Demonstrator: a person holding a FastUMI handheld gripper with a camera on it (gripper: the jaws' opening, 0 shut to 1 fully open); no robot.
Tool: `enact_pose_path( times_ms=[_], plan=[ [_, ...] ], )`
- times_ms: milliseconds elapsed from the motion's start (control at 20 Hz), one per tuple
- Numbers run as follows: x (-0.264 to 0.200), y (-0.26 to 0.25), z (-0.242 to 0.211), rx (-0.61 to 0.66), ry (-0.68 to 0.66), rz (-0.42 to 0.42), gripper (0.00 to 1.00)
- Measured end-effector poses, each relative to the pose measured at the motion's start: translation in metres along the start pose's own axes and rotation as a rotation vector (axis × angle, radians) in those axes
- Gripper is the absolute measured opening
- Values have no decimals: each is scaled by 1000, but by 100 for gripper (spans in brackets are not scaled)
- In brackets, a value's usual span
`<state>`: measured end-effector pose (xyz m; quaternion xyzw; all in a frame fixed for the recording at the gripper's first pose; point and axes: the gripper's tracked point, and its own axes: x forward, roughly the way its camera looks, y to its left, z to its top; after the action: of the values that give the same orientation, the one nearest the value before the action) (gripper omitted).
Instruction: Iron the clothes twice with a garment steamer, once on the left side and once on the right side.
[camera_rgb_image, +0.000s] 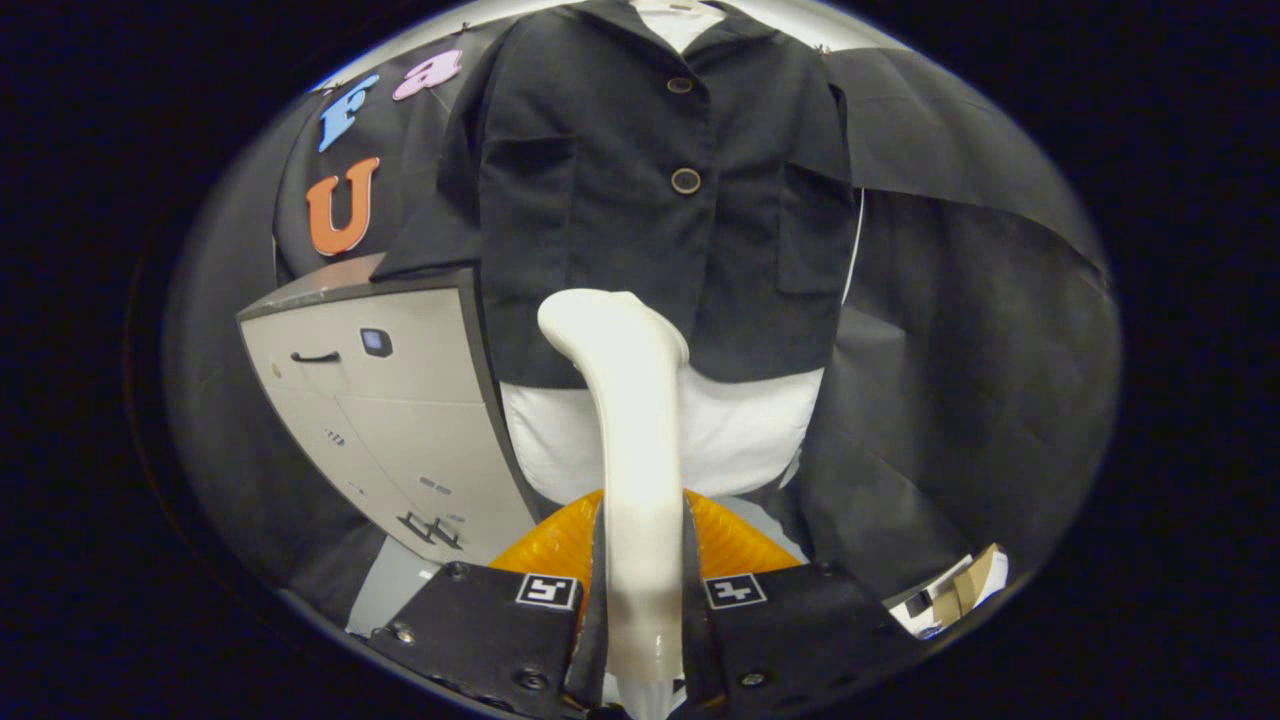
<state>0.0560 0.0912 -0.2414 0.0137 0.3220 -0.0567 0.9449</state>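
- Gripper (643, 585): both black fingers clamped on the handle of a white plastic garment steamer (632, 420), held upright between them.
- Steamer head at the lower hem of a dark buttoned jacket (660, 200), just left of its button line; contact uncertain.
- Jacket hangs over a white undergarment (740, 430).
- Grey metal cabinet (390, 420) stands beside the jacket's left.
- Orange ribbed object (545, 545) just behind the fingers.

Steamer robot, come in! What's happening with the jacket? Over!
Gripper shut on white steamer. Steamer head at black jacket hem, centre front. Grey cabinet beside jacket, nothing between.
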Motion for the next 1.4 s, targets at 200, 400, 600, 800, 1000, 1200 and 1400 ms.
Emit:
enact_pose_path(
  times_ms=[200,400,600,800,1000,1200,1400],
  plan=[
    [-17,-4,28,20,-57,58,33],
    [-53,-28,92,25,-198,88,33],
    [-90,-59,158,61,-343,101,33],
    [-117,-93,219,72,-496,82,32],
    [-124,-113,287,83,-621,67,33],
    [-123,-125,345,84,-721,44,32],
    [-127,-129,390,96,-806,30,33]
  ],
)
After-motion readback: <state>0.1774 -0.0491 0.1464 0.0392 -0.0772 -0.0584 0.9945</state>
